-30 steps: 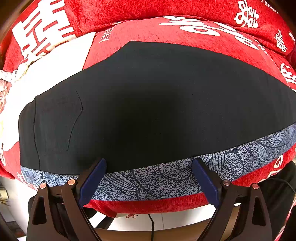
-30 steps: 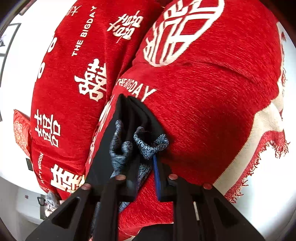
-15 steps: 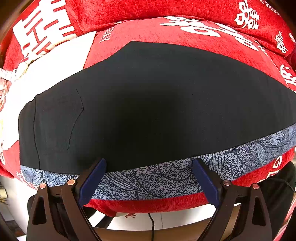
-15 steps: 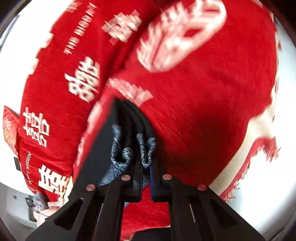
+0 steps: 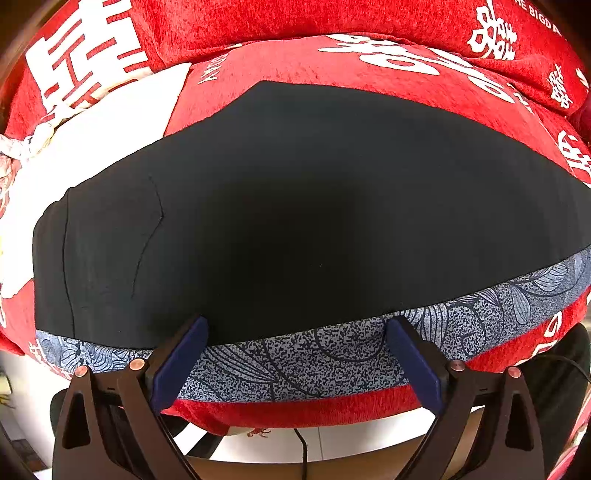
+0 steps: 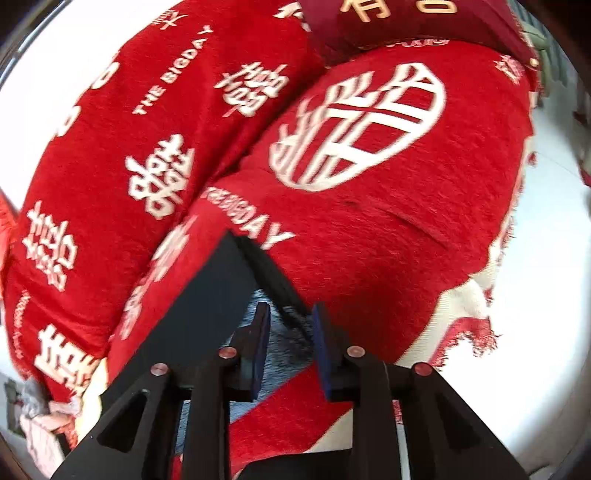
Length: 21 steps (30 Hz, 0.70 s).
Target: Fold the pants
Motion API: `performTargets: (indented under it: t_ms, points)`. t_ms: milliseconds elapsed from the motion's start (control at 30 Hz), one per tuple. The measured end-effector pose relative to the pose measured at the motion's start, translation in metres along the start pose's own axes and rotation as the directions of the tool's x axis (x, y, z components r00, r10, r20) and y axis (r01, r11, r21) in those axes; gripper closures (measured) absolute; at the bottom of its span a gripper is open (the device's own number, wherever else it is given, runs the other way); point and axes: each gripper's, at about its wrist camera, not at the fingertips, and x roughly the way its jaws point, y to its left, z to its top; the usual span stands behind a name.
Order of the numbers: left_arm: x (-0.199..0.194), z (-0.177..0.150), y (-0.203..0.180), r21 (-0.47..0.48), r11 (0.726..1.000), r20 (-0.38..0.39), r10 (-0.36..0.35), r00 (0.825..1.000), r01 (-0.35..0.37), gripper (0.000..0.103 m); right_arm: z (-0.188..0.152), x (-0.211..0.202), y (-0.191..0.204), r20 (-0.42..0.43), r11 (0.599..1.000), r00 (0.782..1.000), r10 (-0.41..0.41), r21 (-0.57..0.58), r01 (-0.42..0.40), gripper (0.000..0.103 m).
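Note:
Black pants (image 5: 295,206) with a blue patterned inner layer (image 5: 303,365) lie folded lengthwise on the red sofa cover (image 5: 369,77). My left gripper (image 5: 295,354) is open wide over the near edge of the pants and holds nothing. In the right wrist view the leg end of the pants (image 6: 218,299) lies flat on the cover. My right gripper (image 6: 290,347) is open a little, with the blue-grey cloth showing between its fingers and no grip on it.
The red cover with white characters (image 6: 354,125) spans the seat and back cushions (image 6: 166,122). Its white fringed border (image 6: 469,317) hangs at the right. A dark red cushion (image 6: 413,22) sits at the back. White floor (image 5: 332,443) and a black cable (image 5: 301,446) lie below the seat edge.
My right gripper was shut on the bunched leg ends, then opened and let them go; the cloth now lies flat. The right view has swung and tilted. The left gripper has not moved.

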Motion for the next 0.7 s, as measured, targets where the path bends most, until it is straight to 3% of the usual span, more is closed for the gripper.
performTargets:
  t_ms: [133, 167, 233, 333, 433, 500, 600, 667, 700]
  points:
    - [0.0, 0.0, 0.003, 0.003, 1.0, 0.002, -0.007, 1.0, 0.007, 0.005, -0.006, 0.031, 0.006, -0.099, 0.999, 0.995, 0.012, -0.038, -0.016, 0.065]
    - [0.0, 0.0, 0.003, 0.004, 1.0, 0.002, -0.007, 1.0, 0.007, 0.005, -0.009, 0.038, 0.01, -0.117, 0.997, 0.993, -0.004, -0.074, -0.004, 0.07]
    - [-0.001, 0.0, 0.003, 0.004, 1.0, 0.0, -0.009, 1.0, 0.009, 0.005, -0.012, 0.045, 0.018, -0.131, 0.983, 0.986, -0.106, -0.161, 0.084, 0.1]
    - [-0.002, 0.0, 0.004, -0.005, 1.0, 0.001, -0.017, 1.0, 0.017, 0.005, -0.006, 0.027, 0.024, -0.067, 0.976, 0.987, -0.144, -0.177, 0.13, 0.1]
    - [-0.001, 0.001, 0.002, 0.006, 1.0, 0.001, -0.008, 1.0, 0.008, 0.005, -0.009, 0.048, 0.01, -0.156, 0.971, 0.968, -0.195, -0.17, 0.168, 0.1]
    - [-0.004, 0.001, 0.002, 0.009, 1.0, 0.007, -0.007, 1.0, 0.007, 0.005, -0.009, 0.043, 0.021, -0.125, 0.957, 0.966, -0.226, -0.211, 0.197, 0.098]
    - [-0.015, 0.002, -0.004, 0.012, 1.0, 0.035, -0.012, 0.999, 0.012, 0.005, -0.012, 0.016, 0.055, -0.025, 0.934, 0.966, -0.258, -0.264, 0.242, 0.082]
    - [-0.018, 0.007, -0.015, 0.033, 0.999, 0.048, -0.002, 0.999, 0.0, 0.005, -0.024, 0.0, 0.091, 0.064, 0.906, 0.969, -0.237, -0.346, 0.244, 0.036]
    - [-0.019, 0.009, -0.02, 0.041, 0.999, 0.053, -0.001, 0.999, -0.001, 0.005, -0.035, -0.003, 0.113, 0.079, 0.886, 0.976, -0.201, -0.41, 0.216, 0.026]
